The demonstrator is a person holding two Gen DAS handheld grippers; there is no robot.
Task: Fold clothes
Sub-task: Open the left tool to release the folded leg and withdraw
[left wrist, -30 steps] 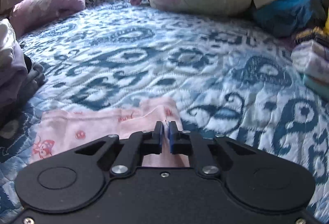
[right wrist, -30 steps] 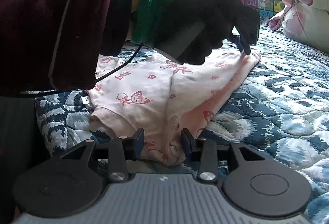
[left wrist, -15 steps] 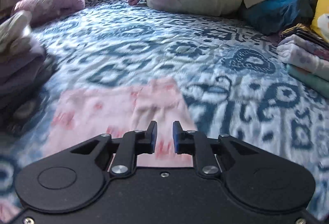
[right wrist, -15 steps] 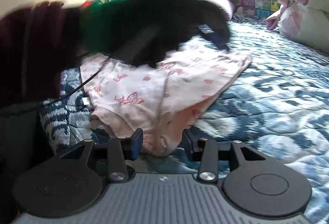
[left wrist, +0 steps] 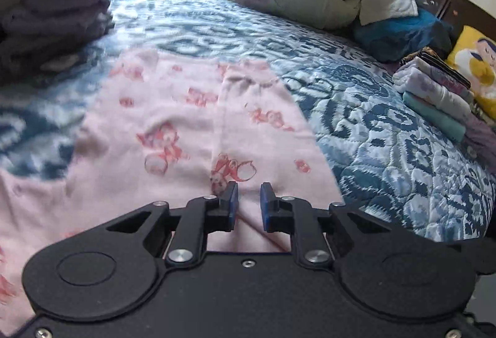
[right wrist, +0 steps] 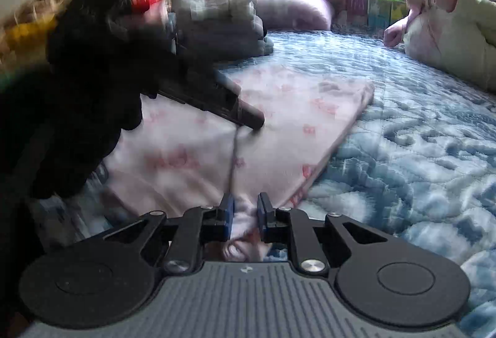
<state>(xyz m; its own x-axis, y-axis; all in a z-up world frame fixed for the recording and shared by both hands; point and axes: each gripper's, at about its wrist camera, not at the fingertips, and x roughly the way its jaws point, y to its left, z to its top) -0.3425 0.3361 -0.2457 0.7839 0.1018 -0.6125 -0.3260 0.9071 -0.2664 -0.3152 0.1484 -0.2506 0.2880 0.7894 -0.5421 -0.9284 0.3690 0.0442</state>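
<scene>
Pink garment point(left wrist: 192, 121): soft, light, limp, folded flat on the bed point(left wrist: 387, 133). We judge near hem best. Left gripper point(left wrist: 249, 201) jaws slightly apart, empty; right gripper point(right wrist: 245, 214) jaws narrowly parted around near edge.

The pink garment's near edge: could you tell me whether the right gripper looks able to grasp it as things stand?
Probably yes. The right gripper is open with pink garment fabric already between its fingers, and the left gripper sits farther along the cloth, not blocking.
</scene>
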